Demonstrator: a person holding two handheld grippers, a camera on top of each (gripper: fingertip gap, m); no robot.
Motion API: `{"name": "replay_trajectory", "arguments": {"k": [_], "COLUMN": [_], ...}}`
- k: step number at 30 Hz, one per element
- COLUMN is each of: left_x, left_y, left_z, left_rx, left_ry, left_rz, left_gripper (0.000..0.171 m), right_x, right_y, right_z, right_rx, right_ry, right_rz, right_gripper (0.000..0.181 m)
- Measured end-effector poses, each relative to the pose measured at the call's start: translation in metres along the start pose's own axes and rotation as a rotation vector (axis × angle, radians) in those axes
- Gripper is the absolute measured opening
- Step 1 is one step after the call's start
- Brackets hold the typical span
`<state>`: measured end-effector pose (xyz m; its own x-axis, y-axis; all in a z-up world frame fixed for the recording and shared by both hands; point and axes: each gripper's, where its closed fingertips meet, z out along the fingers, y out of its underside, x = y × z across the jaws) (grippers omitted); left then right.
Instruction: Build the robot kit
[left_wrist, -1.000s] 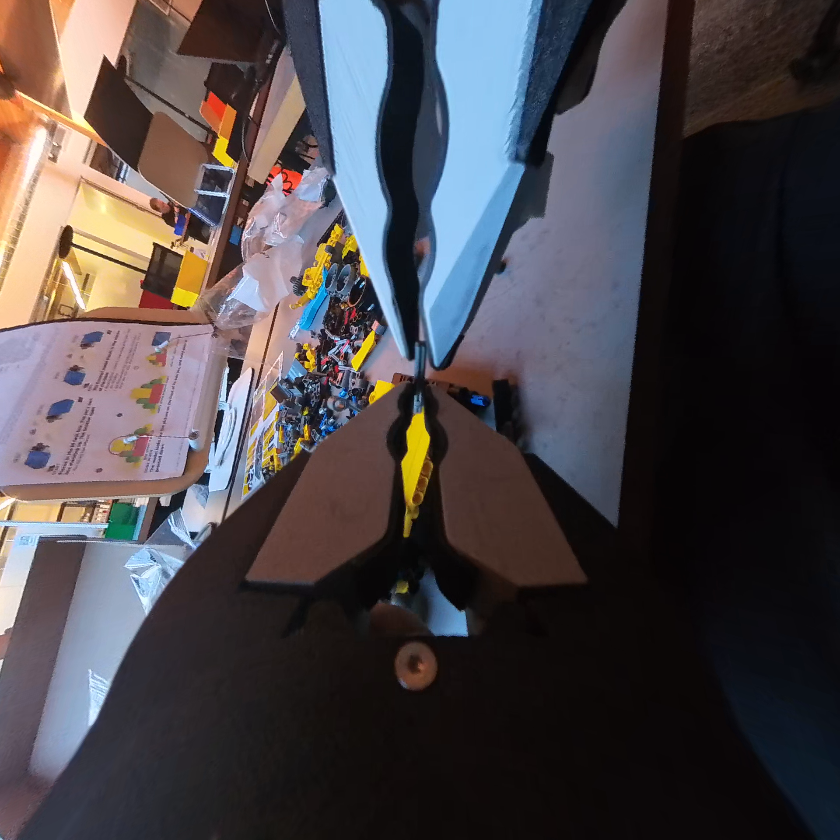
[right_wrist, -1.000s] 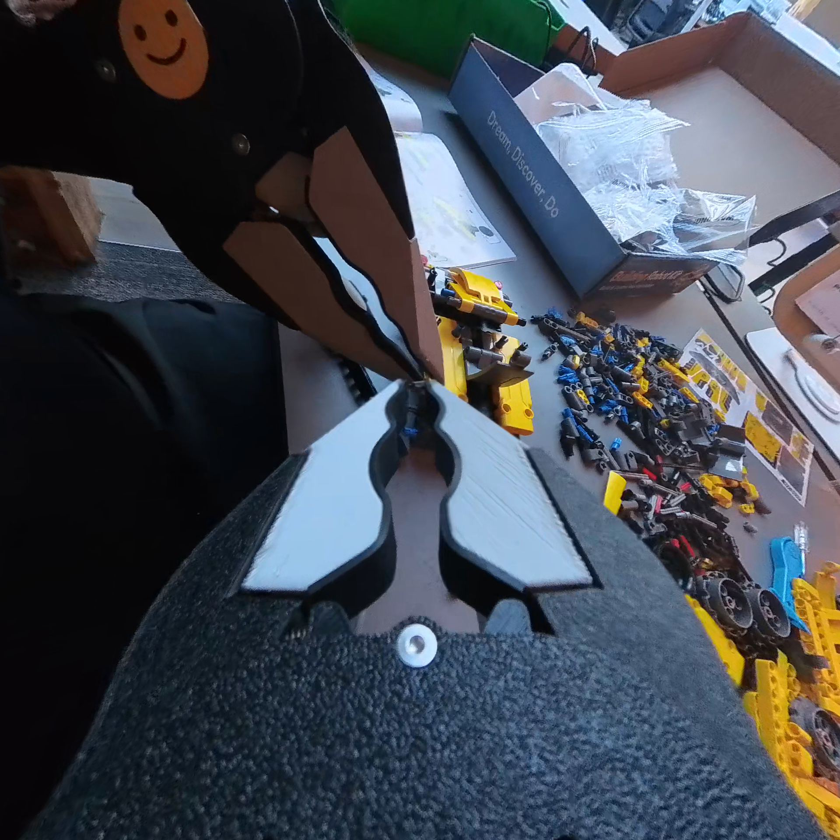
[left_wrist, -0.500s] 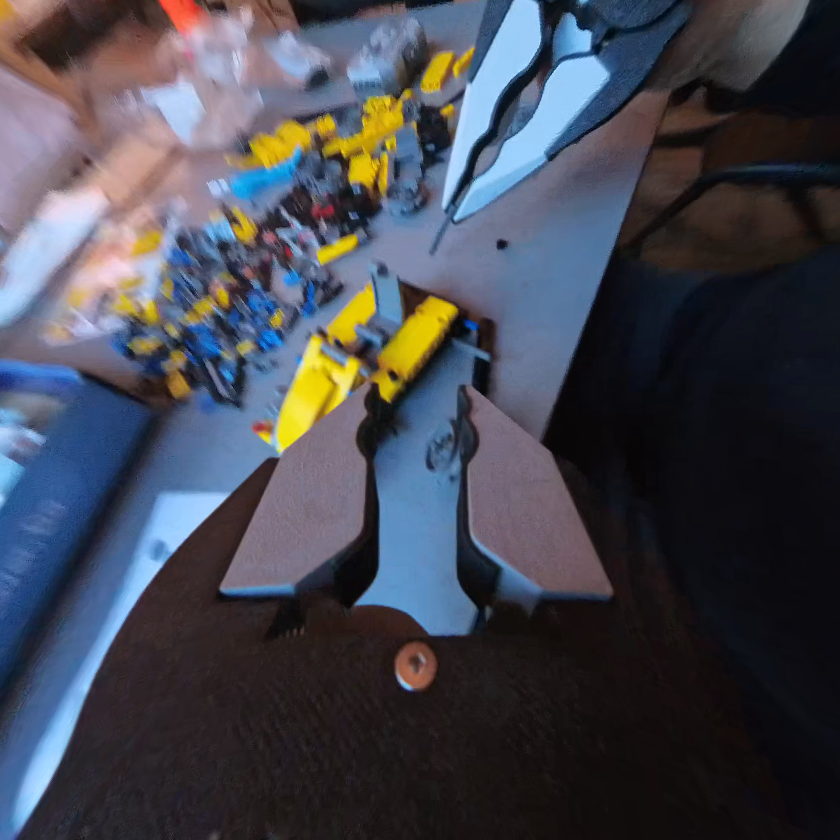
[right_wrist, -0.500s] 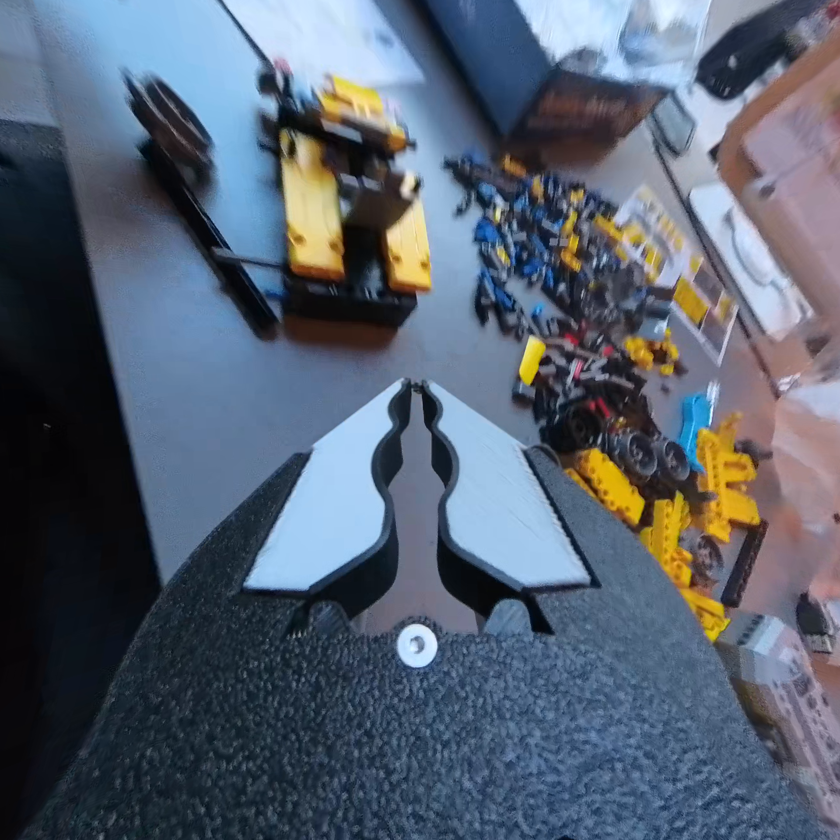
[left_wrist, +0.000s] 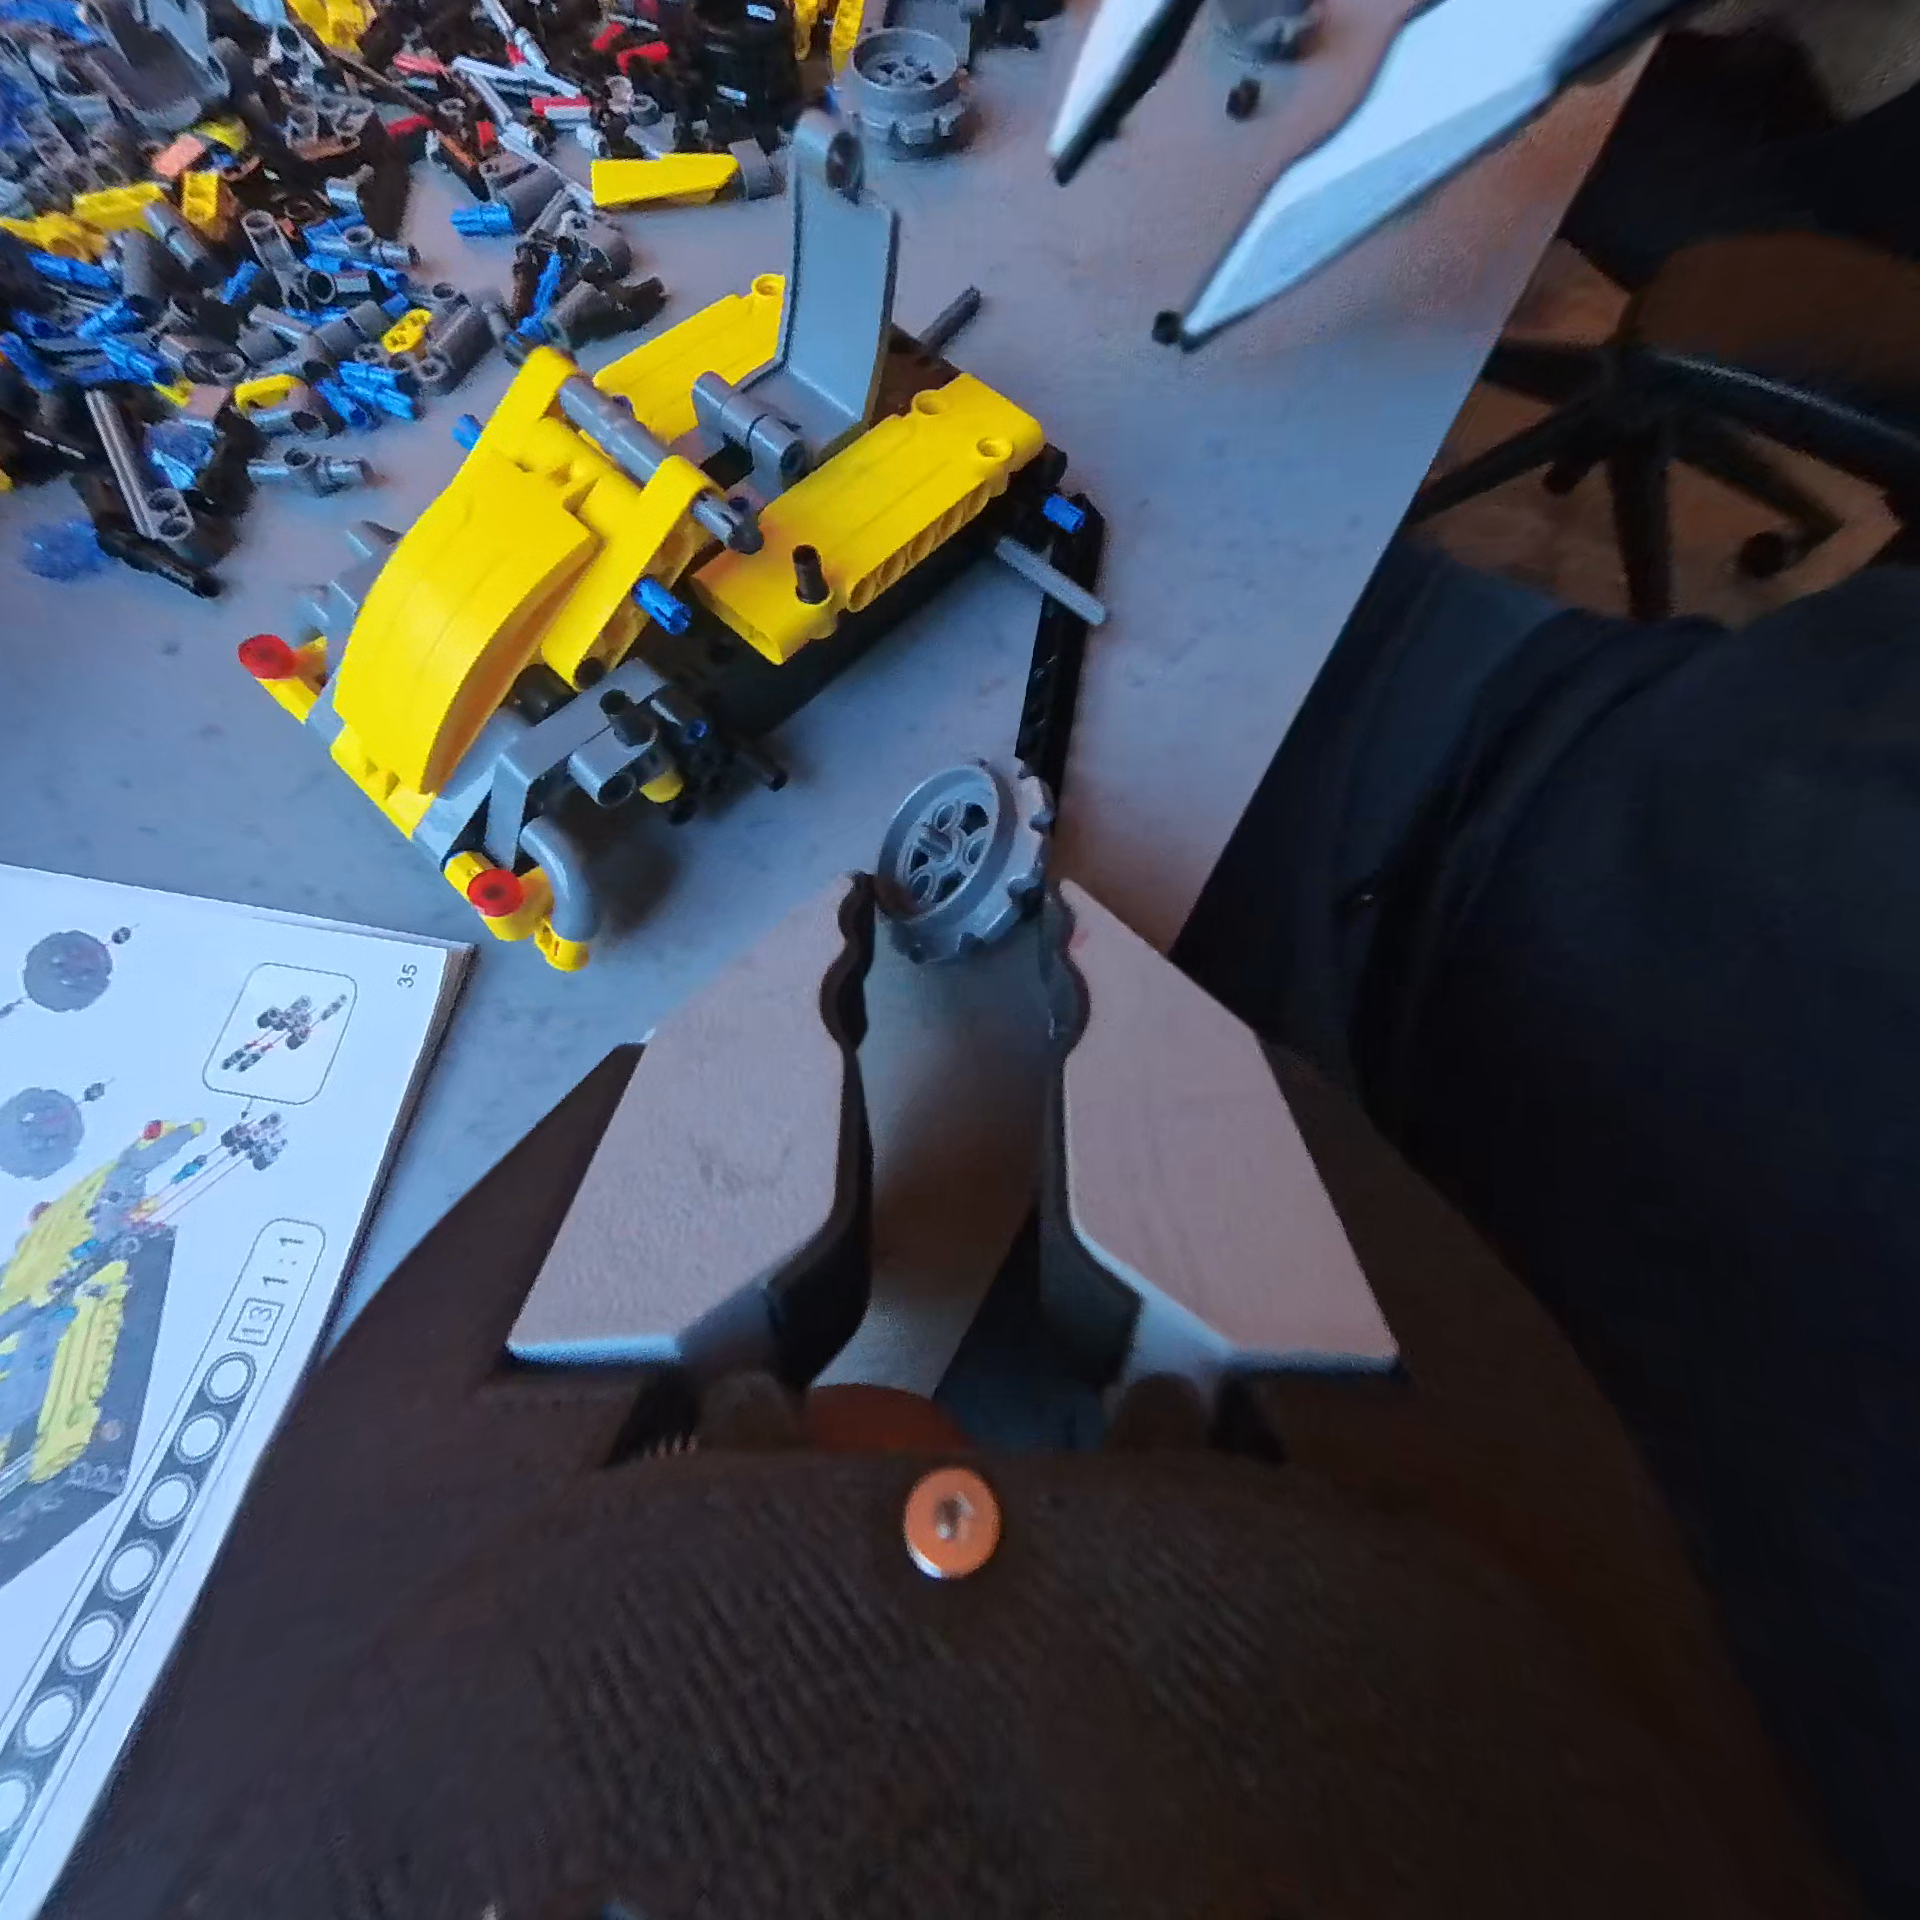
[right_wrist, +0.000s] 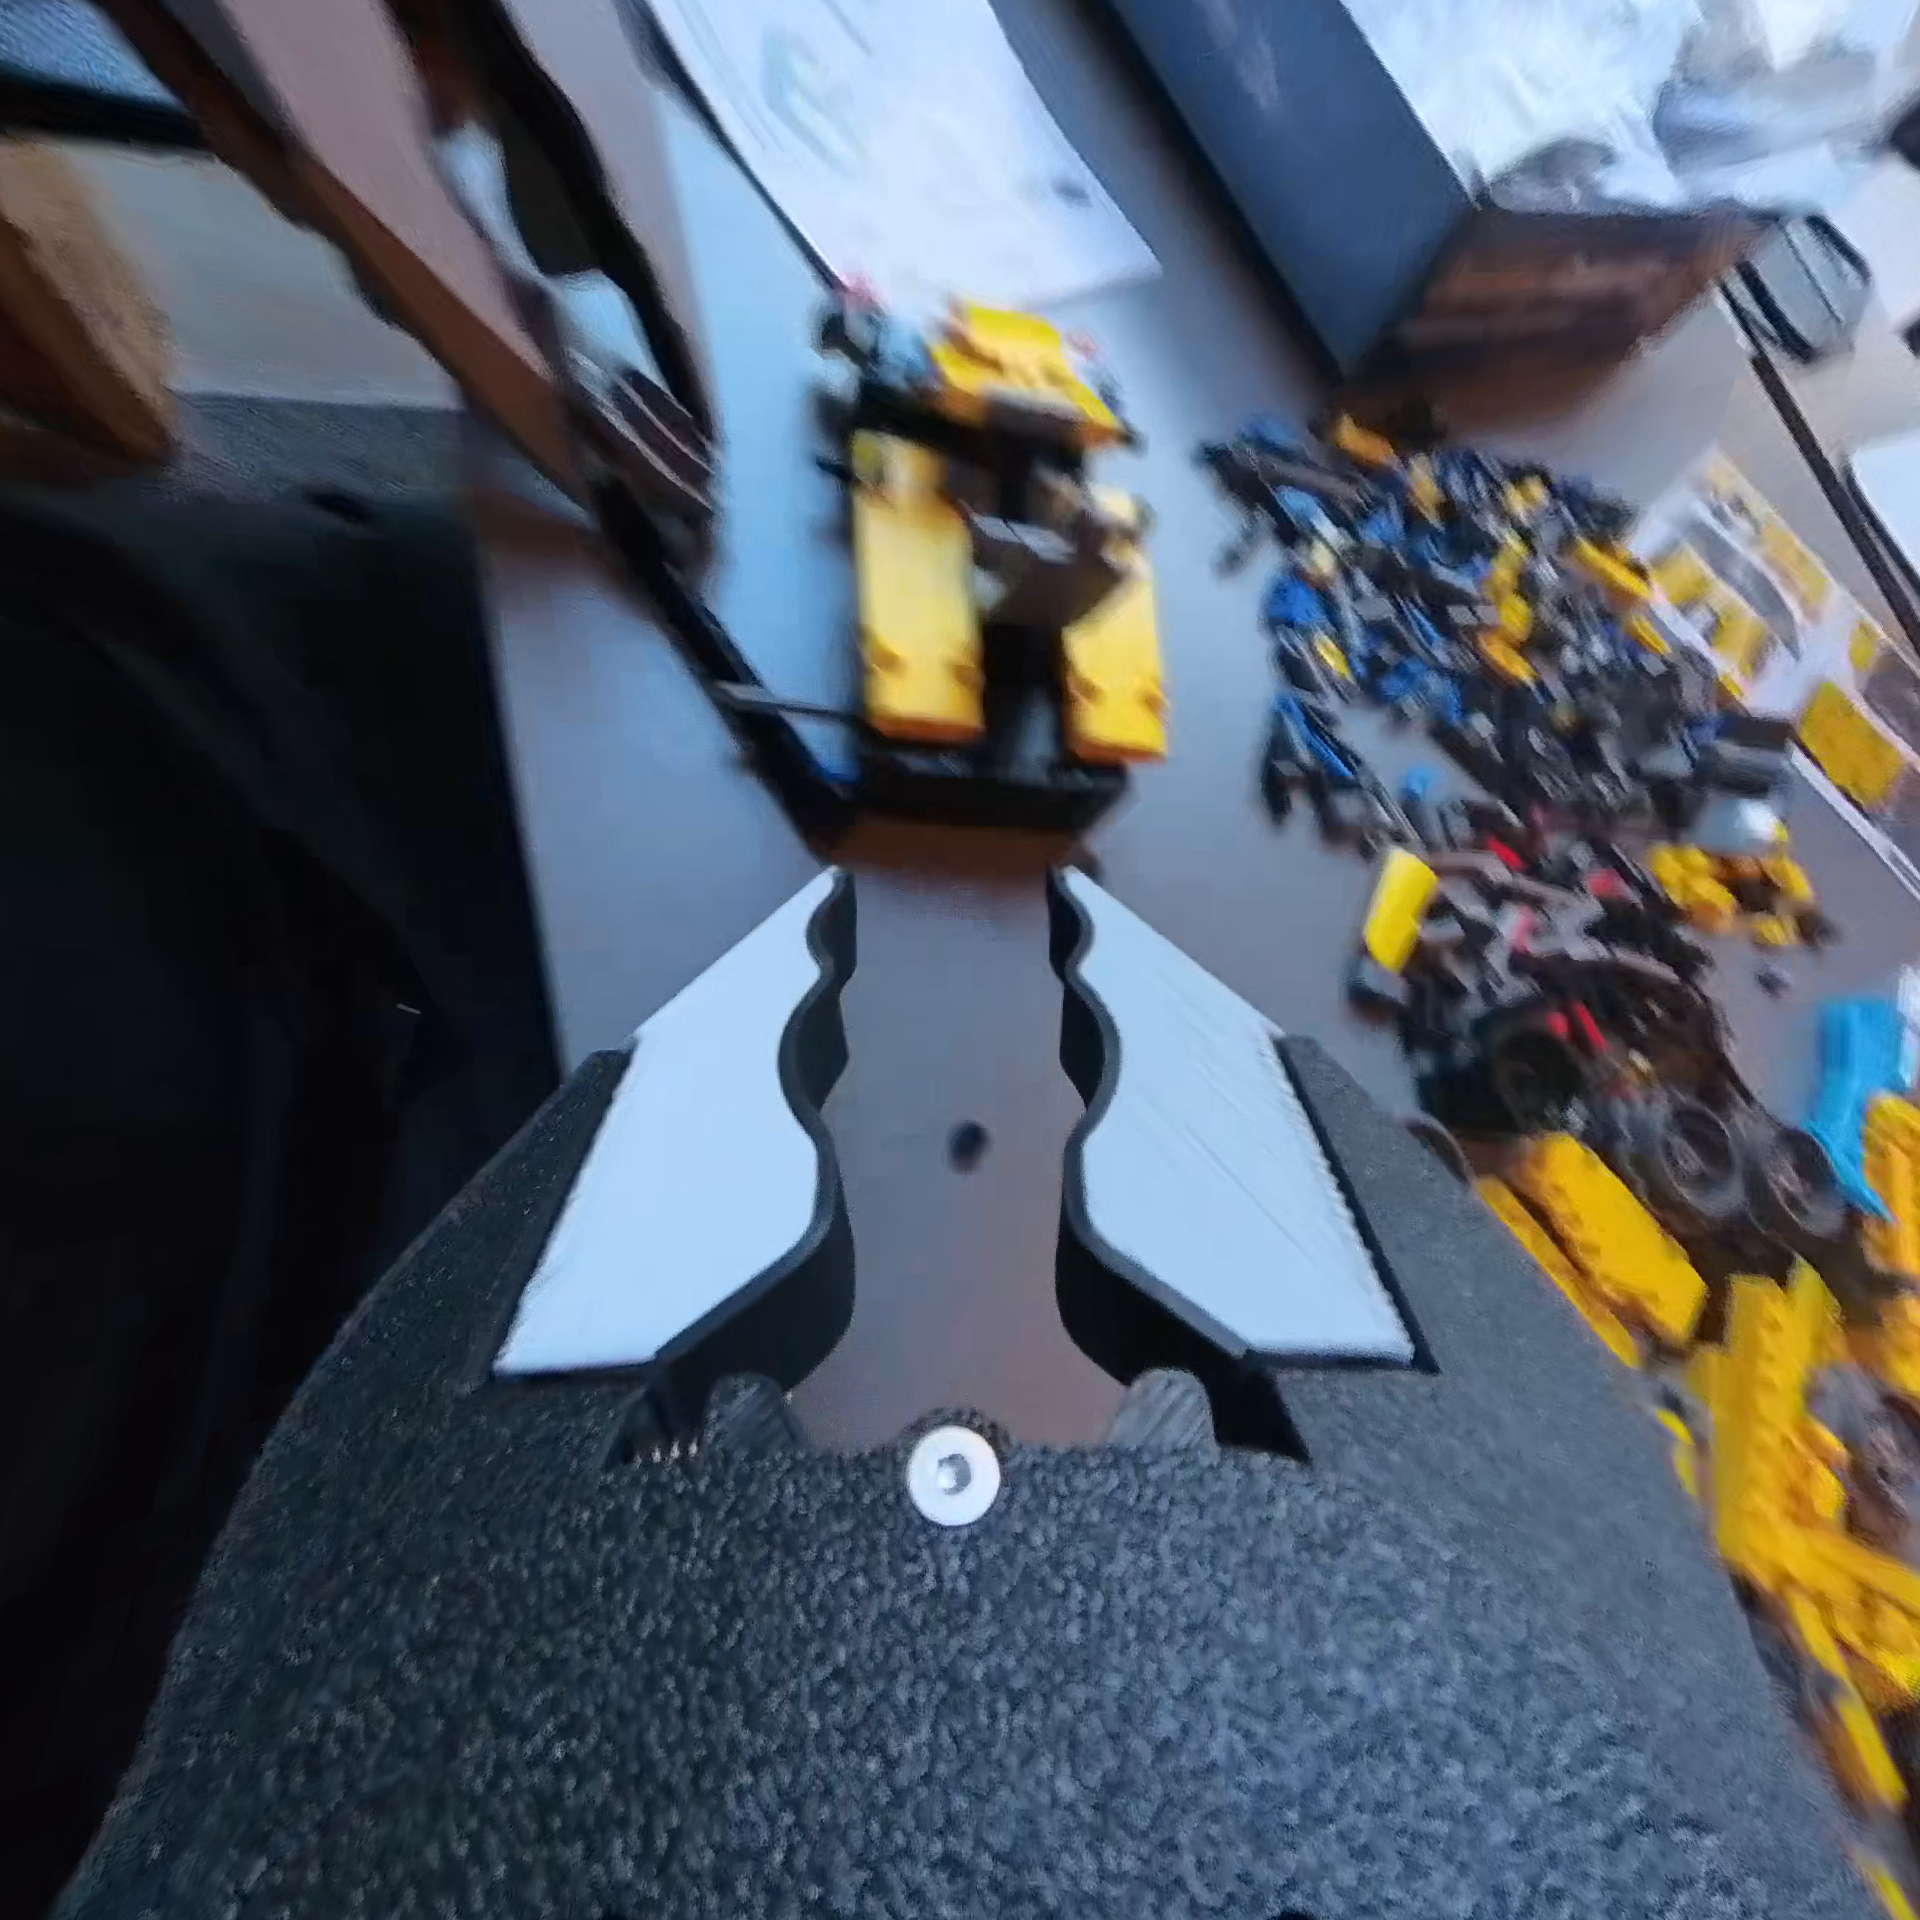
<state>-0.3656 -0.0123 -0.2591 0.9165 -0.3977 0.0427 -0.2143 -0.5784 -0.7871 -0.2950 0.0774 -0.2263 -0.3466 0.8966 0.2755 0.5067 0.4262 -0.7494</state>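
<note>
A partly built yellow and black brick vehicle (left_wrist: 644, 561) lies on the grey table (left_wrist: 1247, 540); it also shows, blurred, in the right wrist view (right_wrist: 997, 623). My left gripper (left_wrist: 956, 899) is open, low at the table's near edge. A grey toothed wheel (left_wrist: 961, 868) at the end of a black track (left_wrist: 1055, 665) sits between its brown fingertips; I cannot tell if they touch it. My right gripper (right_wrist: 948, 883) is open and empty, just short of the vehicle's rear, over a small black pin (right_wrist: 966, 1138). Its white fingers show at the top of the left wrist view (left_wrist: 1122, 255).
A pile of loose blue, black, grey and yellow parts (left_wrist: 312, 208) lies beyond the vehicle. An open instruction booklet (left_wrist: 208, 1143) lies at the left. A dark blue box (right_wrist: 1351, 156) stands farther back. A person's dark-clad leg (left_wrist: 1662, 1039) is past the table edge. One gripper's finger ends stand about 12 cm off the other's. The right tips stand about 6 cm off the small black pin (right_wrist: 966, 1138). My left wrist view (left_wrist: 1169, 326) looks at it from another angle.
A second ago both grippers were shut tip to tip on the raised vehicle. It now lies on the table. Both grippers have opened; the left came down around the grey wheel.
</note>
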Motion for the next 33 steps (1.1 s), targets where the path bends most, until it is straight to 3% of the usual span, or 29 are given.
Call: {"name": "replay_trajectory", "arguments": {"k": [3, 5, 8, 10, 13, 15, 17, 20, 24, 27, 28, 33], "left_x": [0.003, 0.01, 0.006, 0.004, 0.013, 0.009, 0.011, 0.013, 0.014, 0.015, 0.016, 0.019], "left_y": [0.001, -0.004, -0.017, -0.025, -0.027, -0.014, -0.011, -0.016, -0.031, -0.047, -0.048, -0.049], "left_z": [-0.002, -0.005, -0.016, -0.027, -0.039, -0.035, -0.035, -0.04, -0.054, -0.069, -0.072, -0.073], "left_rx": [0.0, 0.034, 0.121, 0.189, 0.228, 0.158, 0.167, 0.189, 0.237, 0.346, 0.361, 0.402], "left_ry": [0.008, 0.092, 0.128, 0.019, -0.142, -0.217, -0.24, -0.15, 0.142, 0.321, 0.358, 0.366], "left_rz": [0.011, -0.062, -0.115, 0.078, 0.409, 0.503, 0.568, 0.413, -0.061, -0.305, -0.331, -0.32], "left_gripper": [0.028, 0.028, 0.027, 0.028, 0.027, 0.027, 0.027, 0.027, 0.027, 0.027, 0.027, 0.027], "right_x": [-0.038, -0.058, -0.065, -0.061, -0.068, -0.066, -0.067, -0.071, -0.076, -0.082, -0.08, -0.082], "right_y": [-0.032, -0.046, -0.052, -0.051, -0.046, -0.041, -0.047, -0.06, -0.081, -0.09, -0.093, -0.095], "right_z": [0.011, 0.026, 0.052, 0.059, 0.062, 0.063, 0.061, 0.059, 0.06, 0.063, 0.063, 0.064], "right_rx": [0.062, 0.062, 0.026, 0.029, 0.048, 0.033, 0.059, 0.087, 0.13, 0.147, 0.153, 0.164], "right_ry": [-0.071, -0.104, -0.058, 0.018, -0.02, -0.012, -0.013, -0.029, -0.092, -0.167, -0.164, -0.131], "right_rz": [-0.071, -0.128, -0.232, -0.302, -0.249, -0.253, -0.257, -0.275, -0.256, -0.17, -0.157, -0.156], "right_gripper": [0.036, 0.037, 0.041, 0.041, 0.042, 0.043, 0.04, 0.041, 0.037, 0.02, 0.008, 0.008]}}
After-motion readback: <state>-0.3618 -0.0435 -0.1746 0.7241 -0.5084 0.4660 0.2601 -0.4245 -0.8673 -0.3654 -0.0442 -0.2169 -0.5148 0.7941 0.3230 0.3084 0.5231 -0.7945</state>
